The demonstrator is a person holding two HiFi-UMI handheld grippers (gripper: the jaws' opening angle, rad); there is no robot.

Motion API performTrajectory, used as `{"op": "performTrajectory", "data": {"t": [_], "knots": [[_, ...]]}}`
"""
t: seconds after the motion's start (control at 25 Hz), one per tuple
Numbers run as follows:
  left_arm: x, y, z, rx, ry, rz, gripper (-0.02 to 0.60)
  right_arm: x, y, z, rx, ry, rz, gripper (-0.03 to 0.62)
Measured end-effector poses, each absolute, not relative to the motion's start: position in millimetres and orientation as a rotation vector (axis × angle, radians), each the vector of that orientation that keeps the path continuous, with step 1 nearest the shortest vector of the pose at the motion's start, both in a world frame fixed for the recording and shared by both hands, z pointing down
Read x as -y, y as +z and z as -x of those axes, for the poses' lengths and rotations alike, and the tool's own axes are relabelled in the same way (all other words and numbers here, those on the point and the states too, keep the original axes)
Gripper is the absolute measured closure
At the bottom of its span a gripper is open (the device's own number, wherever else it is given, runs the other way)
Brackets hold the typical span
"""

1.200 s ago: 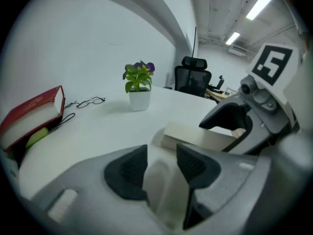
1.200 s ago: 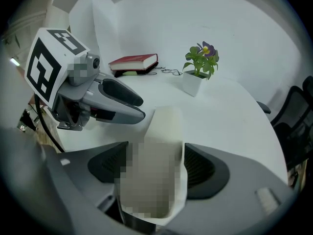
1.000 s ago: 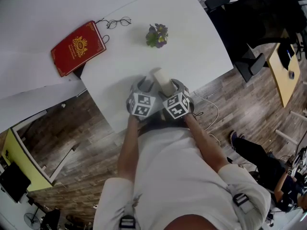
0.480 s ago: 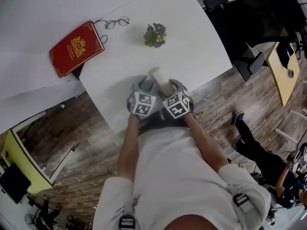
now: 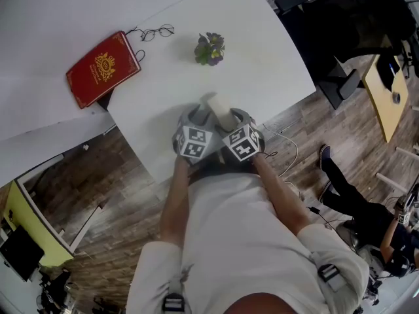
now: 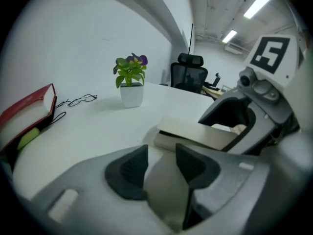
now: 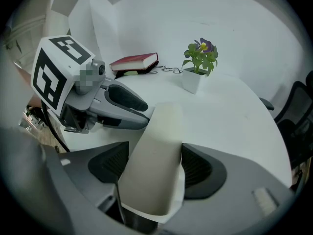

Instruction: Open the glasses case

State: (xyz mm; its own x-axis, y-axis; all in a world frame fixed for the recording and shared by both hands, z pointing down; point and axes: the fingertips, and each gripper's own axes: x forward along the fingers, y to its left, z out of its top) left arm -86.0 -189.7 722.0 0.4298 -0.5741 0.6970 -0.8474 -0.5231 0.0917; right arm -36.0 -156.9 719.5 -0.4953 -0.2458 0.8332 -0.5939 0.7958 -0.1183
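A cream glasses case (image 5: 219,106) lies near the front edge of the white table (image 5: 262,51), between my two grippers. My right gripper (image 7: 155,168) is shut on the case (image 7: 157,146), its pads pressing both long sides. From the left, my left gripper (image 6: 161,168) is shut on a cream part of the case (image 6: 195,133), where a thin dark gap runs between the lid and the body. In the head view the left gripper (image 5: 198,114) and right gripper (image 5: 237,116) sit side by side, almost touching.
A red book (image 5: 103,67) lies at the back left beside a pair of glasses (image 5: 156,31). A small potted plant (image 5: 210,48) stands behind the case. Black office chairs (image 5: 340,38) stand to the right, and a person (image 5: 366,214) sits on the floor.
Both grippers and the case hold their positions. The head view has drifted slightly, and the person on the floor has shifted their legs.
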Motion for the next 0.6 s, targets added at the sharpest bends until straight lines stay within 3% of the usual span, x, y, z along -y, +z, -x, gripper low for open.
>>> {"op": "performTrajectory", "data": {"t": [0.6], "knots": [[189, 722, 86, 1.189, 0.854, -2.263, 0.407, 158, 706, 31, 2.106, 0.481, -0.633, 0.283]]}}
